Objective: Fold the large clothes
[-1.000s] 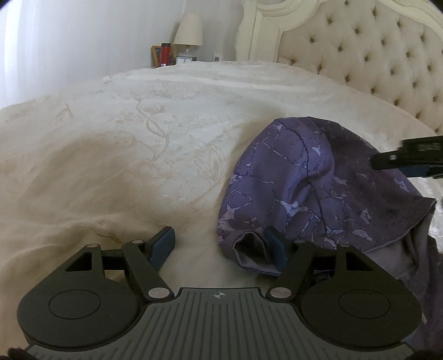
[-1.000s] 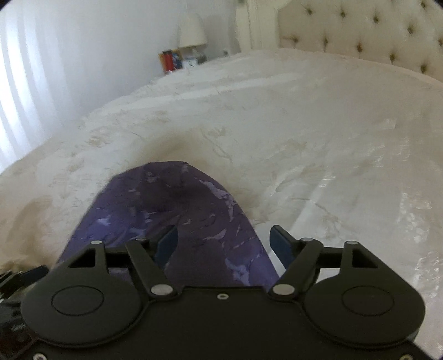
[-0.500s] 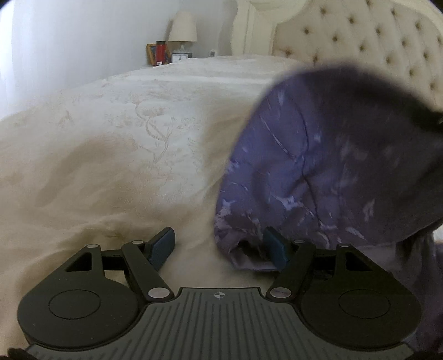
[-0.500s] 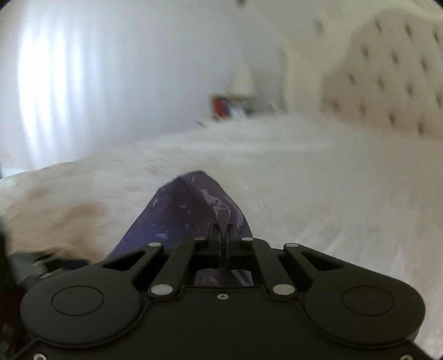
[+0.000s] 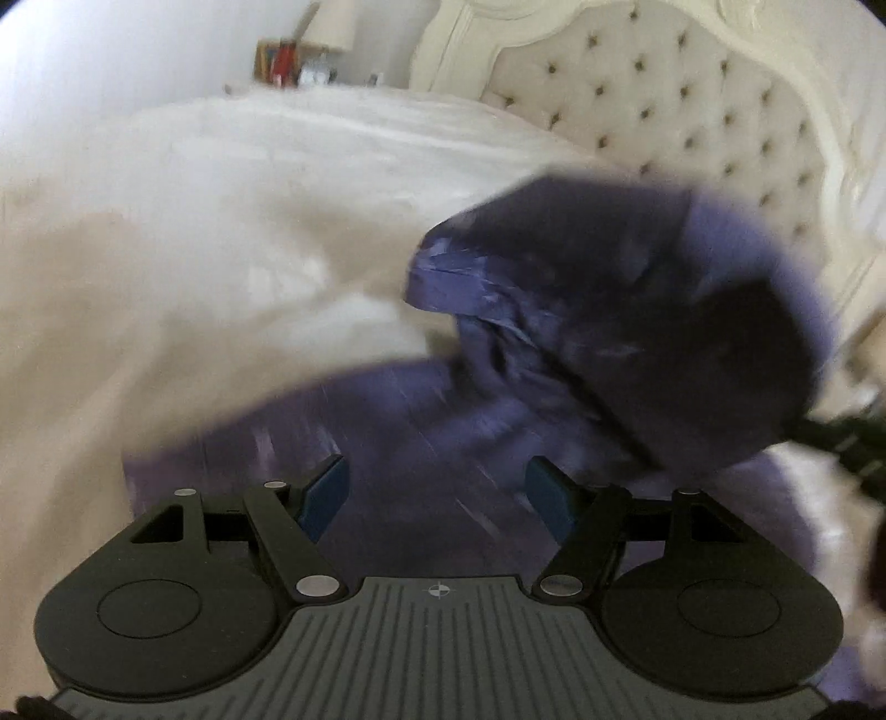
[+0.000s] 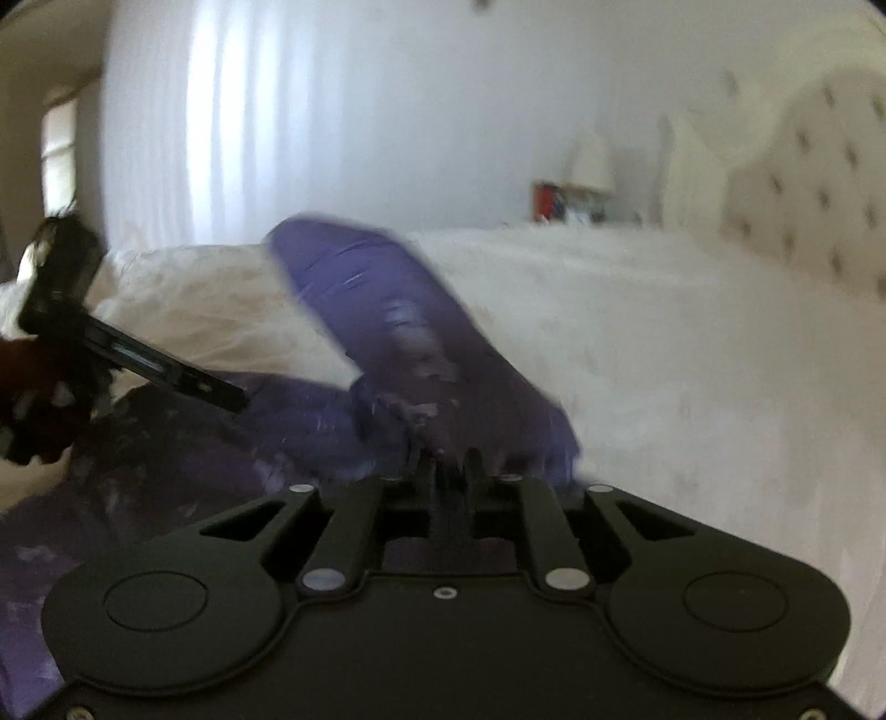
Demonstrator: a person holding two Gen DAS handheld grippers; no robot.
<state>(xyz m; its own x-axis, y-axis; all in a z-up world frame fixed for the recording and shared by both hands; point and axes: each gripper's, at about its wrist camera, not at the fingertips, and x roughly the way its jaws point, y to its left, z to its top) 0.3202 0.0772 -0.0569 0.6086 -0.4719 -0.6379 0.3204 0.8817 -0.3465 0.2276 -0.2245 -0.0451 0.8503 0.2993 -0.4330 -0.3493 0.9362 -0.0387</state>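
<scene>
A purple patterned garment (image 5: 609, 288) lies partly on the cream bedspread (image 5: 221, 221), and one part of it is lifted into the air. My right gripper (image 6: 448, 459) has a raised fold of the garment (image 6: 387, 310) pinched between its narrow jaws, which are opening slightly. It also shows as a dark shape at the right edge of the left wrist view. My left gripper (image 5: 437, 487) hovers open over the flat part of the cloth, its blue pads (image 5: 326, 493) apart and gripping nothing. In the right wrist view, the left gripper (image 6: 166, 371) reaches in from the left.
A tufted cream headboard (image 5: 692, 99) runs along the far right of the bed. A nightstand with a lamp (image 5: 326, 27) and small items stands behind the bed. White curtains (image 6: 277, 111) cover the back wall. Both views are motion-blurred.
The right gripper went from open to shut on the garment and lifted a fold up and sideways. The left gripper stayed open and moved right, from bare bedspread to over the cloth.
</scene>
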